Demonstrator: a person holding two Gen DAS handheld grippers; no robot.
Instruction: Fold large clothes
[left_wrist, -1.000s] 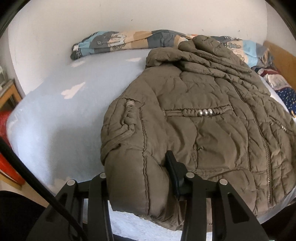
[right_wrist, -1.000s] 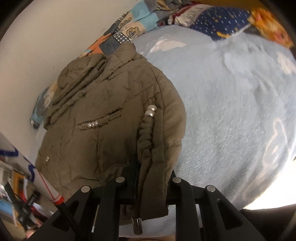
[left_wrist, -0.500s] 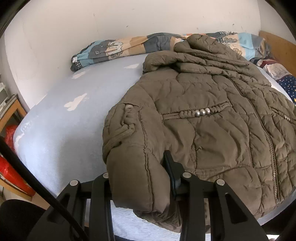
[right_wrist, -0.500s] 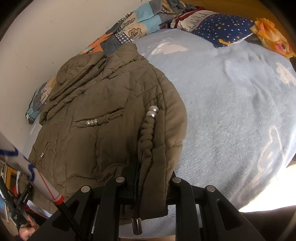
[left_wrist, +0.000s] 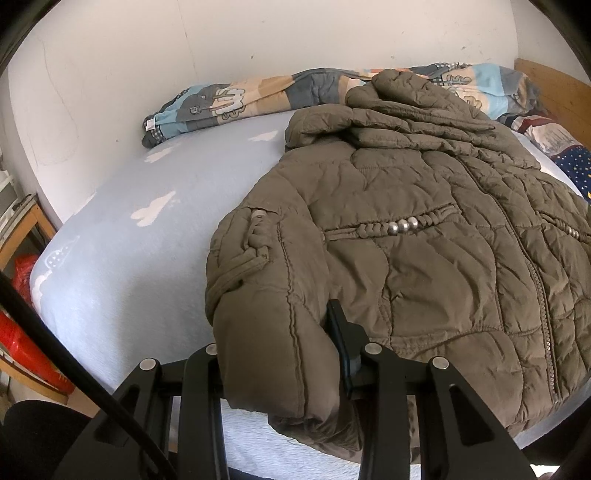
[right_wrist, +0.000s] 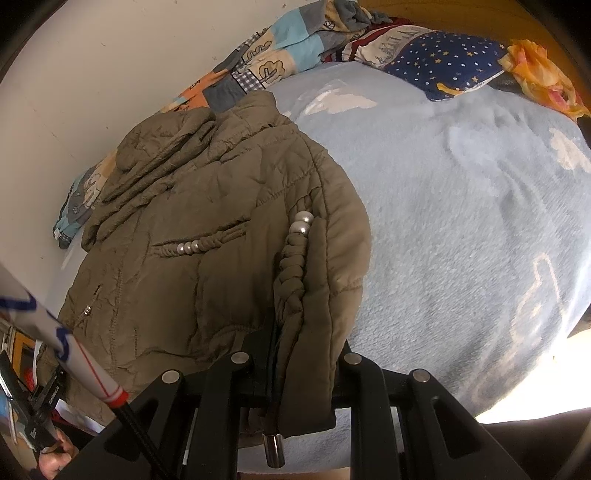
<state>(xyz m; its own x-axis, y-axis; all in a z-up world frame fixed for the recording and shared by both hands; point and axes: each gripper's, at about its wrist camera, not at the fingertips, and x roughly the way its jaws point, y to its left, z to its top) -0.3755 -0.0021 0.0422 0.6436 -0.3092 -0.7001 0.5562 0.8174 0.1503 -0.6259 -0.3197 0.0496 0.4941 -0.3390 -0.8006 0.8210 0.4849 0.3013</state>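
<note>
Both claws are clamped on the padded jacket: the left claw (left_wrist: 284, 354) has just been closing and now pinches a fat sleeve cuff (left_wrist: 273, 354) between its jaws, while the right claw (right_wrist: 299, 354) grips the other cuff (right_wrist: 310, 332), narrow and tight.

That khaki-brown quilted jacket (left_wrist: 424, 240) lies front up on the bed's pale blue fleece blanket (left_wrist: 122, 236), its lower edge at the near side of the bed and its collar bunched towards the wall. It is puffy and creased, with a zip (left_wrist: 543, 295) running down the front. A braided cord trim with three silver beads (left_wrist: 402, 227) crosses the chest, and a similar plait with silver beads (right_wrist: 301, 223) runs along the right sleeve, ending in a metal toggle (right_wrist: 275, 448) that hangs below the claw. A patchwork duvet (left_wrist: 240, 98) lies rolled against the wall behind the jacket.
</note>
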